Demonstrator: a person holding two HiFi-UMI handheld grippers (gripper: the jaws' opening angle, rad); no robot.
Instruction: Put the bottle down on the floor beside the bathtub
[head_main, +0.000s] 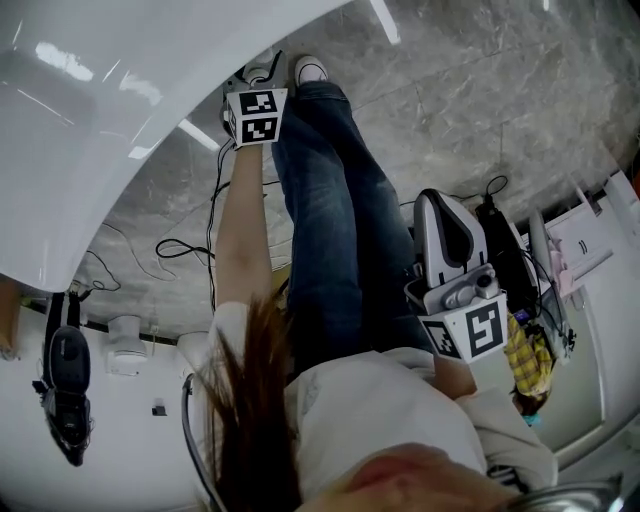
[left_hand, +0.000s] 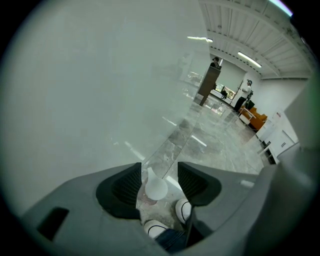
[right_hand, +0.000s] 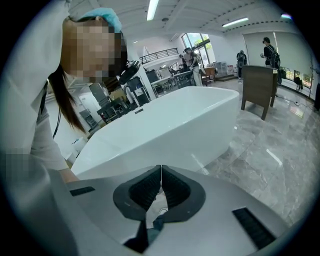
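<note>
Close against the person's pale top, the right gripper (right_hand: 161, 169) has its jaws pressed together with nothing between them. Farther down, at the end of a bare, outstretched arm (head_main: 240, 230), the left gripper (left_hand: 160, 170) hangs with its jaws spread wide, not gripping the bottle (left_hand: 155, 189) that stands between and below them. The bottle rests on the grey marble floor (left_hand: 200, 145) with its long axis upright. It is seen almost end-on from above, the white cap's spout leaning toward the bathtub (left_hand: 75, 100) wall just beside it. Two white shoes (left_hand: 183, 210) stand near its other side. Beyond, the floor runs on into a bright hall.
</note>
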